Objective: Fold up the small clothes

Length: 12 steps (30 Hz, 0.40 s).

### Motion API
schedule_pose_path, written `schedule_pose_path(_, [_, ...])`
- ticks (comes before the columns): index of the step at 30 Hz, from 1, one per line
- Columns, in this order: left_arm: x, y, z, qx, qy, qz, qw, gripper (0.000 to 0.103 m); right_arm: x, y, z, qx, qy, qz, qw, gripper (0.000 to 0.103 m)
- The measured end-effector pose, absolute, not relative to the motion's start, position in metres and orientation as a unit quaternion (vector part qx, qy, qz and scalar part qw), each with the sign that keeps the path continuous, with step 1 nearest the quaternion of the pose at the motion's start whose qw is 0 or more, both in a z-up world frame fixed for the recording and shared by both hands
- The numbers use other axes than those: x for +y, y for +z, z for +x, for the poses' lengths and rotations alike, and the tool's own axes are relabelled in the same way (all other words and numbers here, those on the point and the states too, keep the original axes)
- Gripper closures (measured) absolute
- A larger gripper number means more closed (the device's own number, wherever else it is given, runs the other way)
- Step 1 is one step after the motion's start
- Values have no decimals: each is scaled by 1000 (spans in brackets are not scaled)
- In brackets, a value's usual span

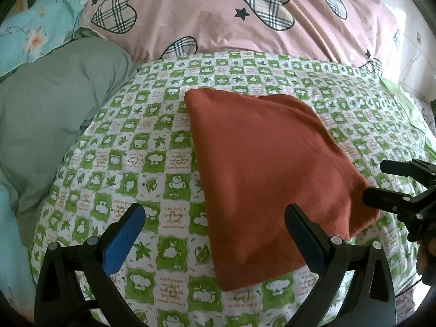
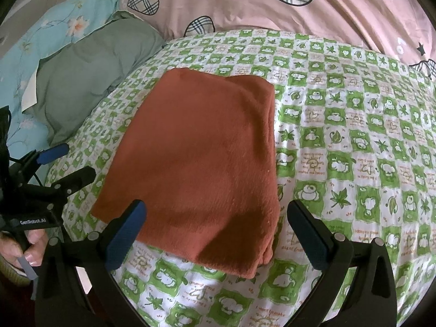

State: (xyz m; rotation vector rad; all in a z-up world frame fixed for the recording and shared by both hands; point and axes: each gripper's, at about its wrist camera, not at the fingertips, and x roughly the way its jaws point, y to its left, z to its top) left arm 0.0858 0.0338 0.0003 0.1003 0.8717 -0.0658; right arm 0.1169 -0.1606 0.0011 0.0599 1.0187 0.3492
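Note:
A rust-orange cloth (image 1: pixel 261 169) lies folded into a flat rectangle on the green-and-white checked sheet (image 1: pixel 141 147). It also shows in the right wrist view (image 2: pixel 201 158). My left gripper (image 1: pixel 215 218) is open and empty, hovering over the cloth's near left edge. My right gripper (image 2: pixel 216 215) is open and empty above the cloth's near edge. The right gripper also shows at the right of the left wrist view (image 1: pixel 381 179), open. The left gripper also shows at the left of the right wrist view (image 2: pixel 73 163), open.
A grey-green pillow (image 1: pixel 54 109) lies left of the sheet. A pink duvet with plaid hearts (image 1: pixel 231 13) is bunched behind it. A light blue floral fabric (image 1: pixel 32 27) lies at the far left. The checked sheet (image 2: pixel 354 136) spreads right of the cloth.

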Motion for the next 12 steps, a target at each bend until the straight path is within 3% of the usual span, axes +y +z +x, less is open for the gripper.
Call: schedule_pose_path(12, [42,-4,89,436,-19,26,899,1,-163,-11,130,492,160,36,855,0])
